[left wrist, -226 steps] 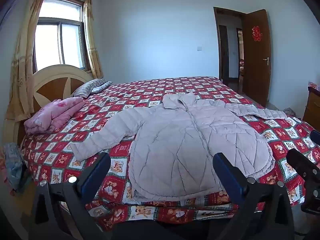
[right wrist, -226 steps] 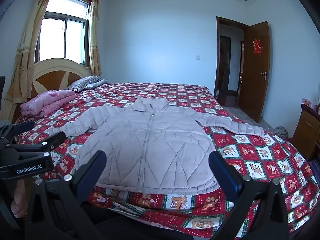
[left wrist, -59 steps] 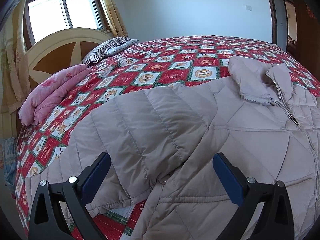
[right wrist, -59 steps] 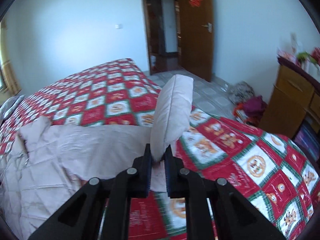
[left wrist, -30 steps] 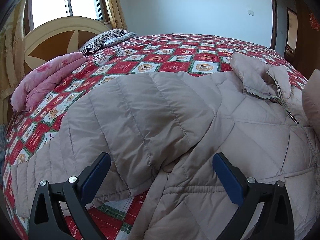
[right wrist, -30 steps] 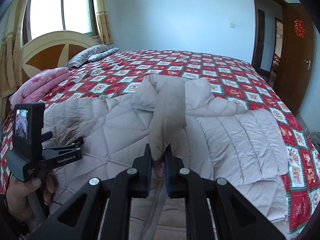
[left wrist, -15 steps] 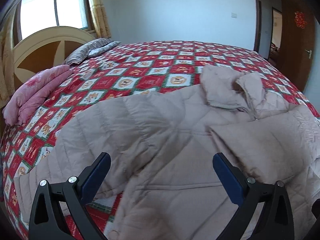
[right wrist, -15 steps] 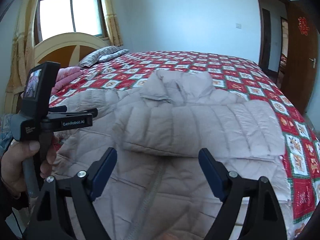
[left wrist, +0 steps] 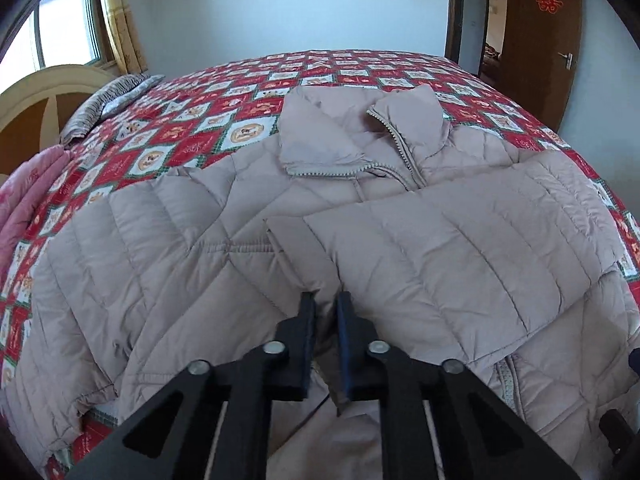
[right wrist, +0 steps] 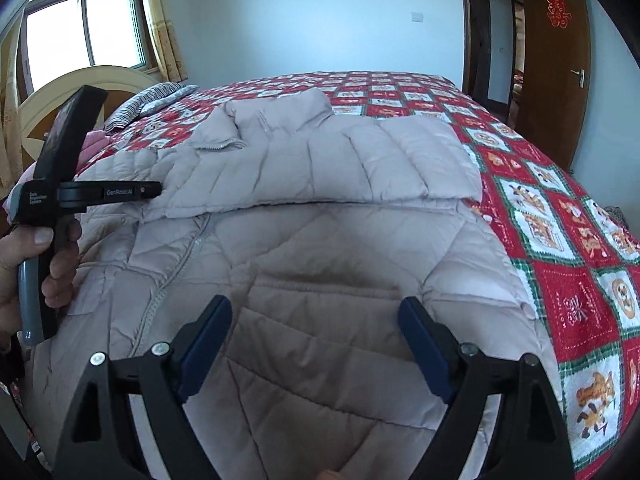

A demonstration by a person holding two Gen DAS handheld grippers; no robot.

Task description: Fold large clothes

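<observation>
Spread across a bed with a red, white and green patchwork quilt (right wrist: 560, 216), a large pale beige quilted puffer jacket (left wrist: 200, 264) lies front side up, its long axis running from the hem at the near edge of the bed to the collar (left wrist: 360, 136) pointing toward the far wall. One sleeve (left wrist: 460, 248) is folded across the chest, lying crosswise to that axis, with its cuff end near the zip line. The left gripper (left wrist: 323, 308), black with blue pads, hangs just over the lower edge of that folded sleeve; its jaws have just been closing and now stand almost together, and whether fabric is pinched between them is hard to make out. The right gripper (right wrist: 316, 320) hovers over the lower front of the jacket with its jaws spread wide and nothing between them. In the right wrist view a person's hand (right wrist: 28, 256) holds the left gripper's handle at the left edge. The jacket's hem is cut off by the bottom of both views. A striped grey pillow (left wrist: 104, 108) and a folded pink blanket (left wrist: 20, 196) lie by the cream and brown wooden headboard (right wrist: 80, 88).
</observation>
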